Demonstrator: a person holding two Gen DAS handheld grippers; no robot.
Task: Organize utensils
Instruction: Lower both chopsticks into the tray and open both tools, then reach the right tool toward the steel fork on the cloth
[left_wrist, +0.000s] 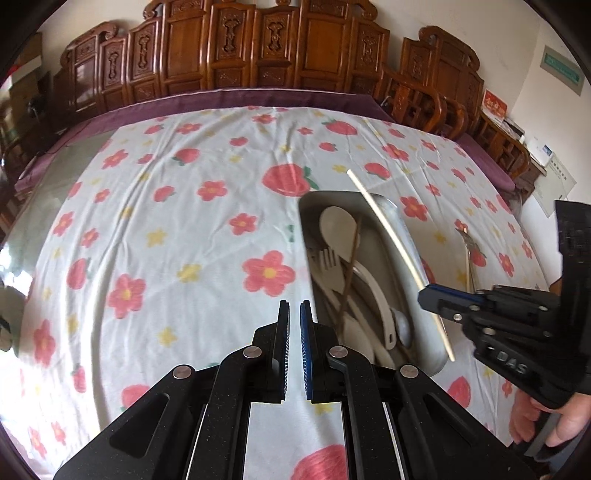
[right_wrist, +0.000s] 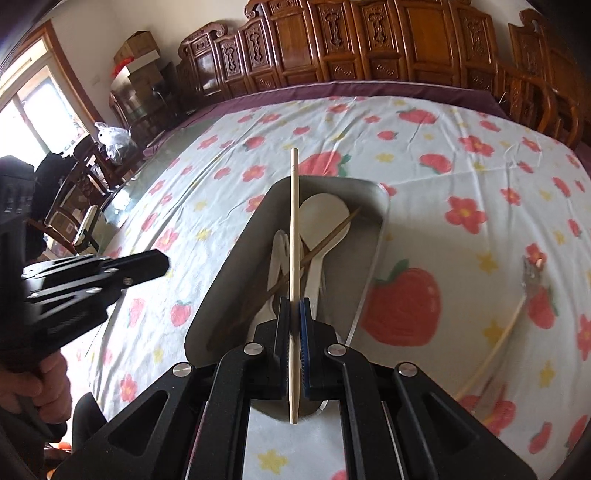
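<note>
1. My right tongs (right_wrist: 294, 321) were clenched on a pale chopstick (right_wrist: 294, 229), gripped low on its length so the long end stuck forward over the tray (right_wrist: 373, 236).
2. I held the chopstick above the tray, not yet touching the pile; I judged this was lining it up lengthwise so it would drop in flat.
3. The tray already held a pale spoon (left_wrist: 334, 221), a fork (left_wrist: 327, 266), a dark chopstick (right_wrist: 325, 236) lying crosswise, and other pale utensils I couldn't sort out.
4. My left tongs (left_wrist: 294, 314) were nearly closed with a thin gap, gripping nothing, hovering over the tabletop (left_wrist: 166, 221) just beside the tray, kept out of the way.
5. One metal fork (right_wrist: 532, 275) with a pale handle lay on the cloth right of the tray, probably next.
</note>
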